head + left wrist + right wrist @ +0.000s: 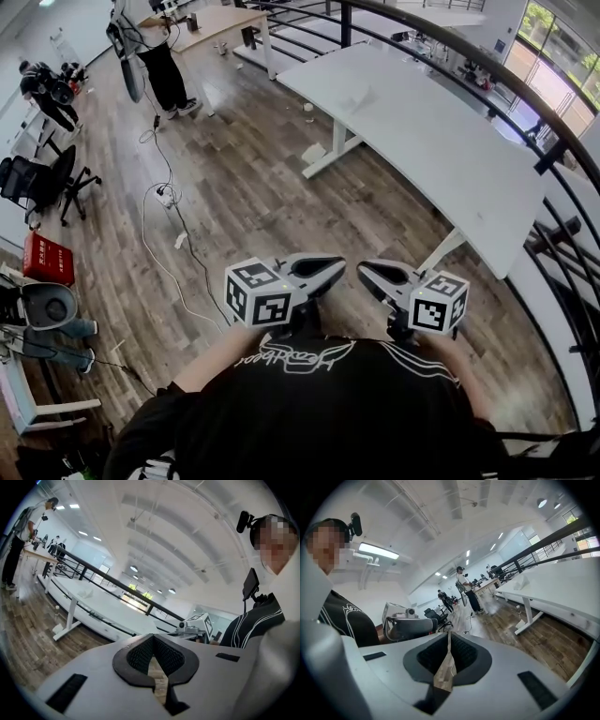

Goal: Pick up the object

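Note:
In the head view both grippers are held close in front of the person's chest, above the wooden floor. My left gripper (339, 266) points right and my right gripper (362, 270) points left, so their tips nearly face each other. Each one's jaws lie together with nothing between them. In the left gripper view the dark pads (140, 654) meet at the tip of my left gripper (152, 636), and the right gripper's marker cube (199, 622) shows beyond. In the right gripper view my right gripper (449, 635) is shut too. I cannot make out any object meant for picking up.
A long white table (441, 141) stands ahead to the right, with a dark railing (562, 159) behind it. Cables (164, 246) trail over the floor at the left. An office chair (49, 180), a red box (47, 258) and a standing person (164, 66) are farther left.

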`<state>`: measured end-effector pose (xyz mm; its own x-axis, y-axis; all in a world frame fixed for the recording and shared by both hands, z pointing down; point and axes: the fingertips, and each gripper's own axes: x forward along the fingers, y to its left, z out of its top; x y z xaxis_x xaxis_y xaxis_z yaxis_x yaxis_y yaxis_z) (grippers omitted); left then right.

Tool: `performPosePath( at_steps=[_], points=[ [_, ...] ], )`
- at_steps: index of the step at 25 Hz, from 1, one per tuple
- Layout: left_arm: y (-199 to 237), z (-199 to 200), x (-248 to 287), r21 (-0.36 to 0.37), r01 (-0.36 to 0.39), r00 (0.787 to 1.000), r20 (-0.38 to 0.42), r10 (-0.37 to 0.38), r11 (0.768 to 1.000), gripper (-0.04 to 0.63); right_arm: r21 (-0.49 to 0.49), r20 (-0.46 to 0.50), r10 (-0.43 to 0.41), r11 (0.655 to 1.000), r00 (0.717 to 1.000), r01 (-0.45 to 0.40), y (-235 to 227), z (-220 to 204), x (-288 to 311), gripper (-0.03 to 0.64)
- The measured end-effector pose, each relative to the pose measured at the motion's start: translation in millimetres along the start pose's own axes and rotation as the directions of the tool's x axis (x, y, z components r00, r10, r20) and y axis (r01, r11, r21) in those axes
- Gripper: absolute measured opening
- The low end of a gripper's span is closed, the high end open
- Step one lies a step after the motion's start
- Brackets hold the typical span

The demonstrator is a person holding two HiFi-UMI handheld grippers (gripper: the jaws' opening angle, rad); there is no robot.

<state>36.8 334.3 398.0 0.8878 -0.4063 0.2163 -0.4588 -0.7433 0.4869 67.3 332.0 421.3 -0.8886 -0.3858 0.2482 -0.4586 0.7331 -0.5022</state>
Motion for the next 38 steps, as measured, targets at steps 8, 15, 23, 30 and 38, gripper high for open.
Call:
performPosePath(
  at_steps=[8,15,23,30,38],
  points=[
    [131,68,19,-0.023,0.021,0.998,-0.052,-0.022,1.000,0.008,0.086,0.010,-0.050,0.995,0.999,0.049,-86,67,92,0.025],
    [234,140,28,0.008,0.045,0.996,-0.078,-0.044,0.999,0.008,0.075,0.020,-0.062,0.995,0.998,0.060,-145,146,177,0.025],
    [314,193,29,0.004,0.059,0.997,-0.058,-0.059,0.998,0.008,0.076,0.024,-0.092,0.993,0.995,0.090,-189,192,234,0.025],
    [338,206,42,0.001,0.079,0.995,-0.064,-0.078,0.997,0.008,0.082,0.035,-0.133,0.988,0.991,0.130,-213,205,242,0.025],
    [352,219,67,0.019,0.082,0.994,-0.076,-0.080,0.996,0.006,0.084,0.064,-0.144,0.987,0.988,0.138,-245,224,242,0.025]
  ],
)
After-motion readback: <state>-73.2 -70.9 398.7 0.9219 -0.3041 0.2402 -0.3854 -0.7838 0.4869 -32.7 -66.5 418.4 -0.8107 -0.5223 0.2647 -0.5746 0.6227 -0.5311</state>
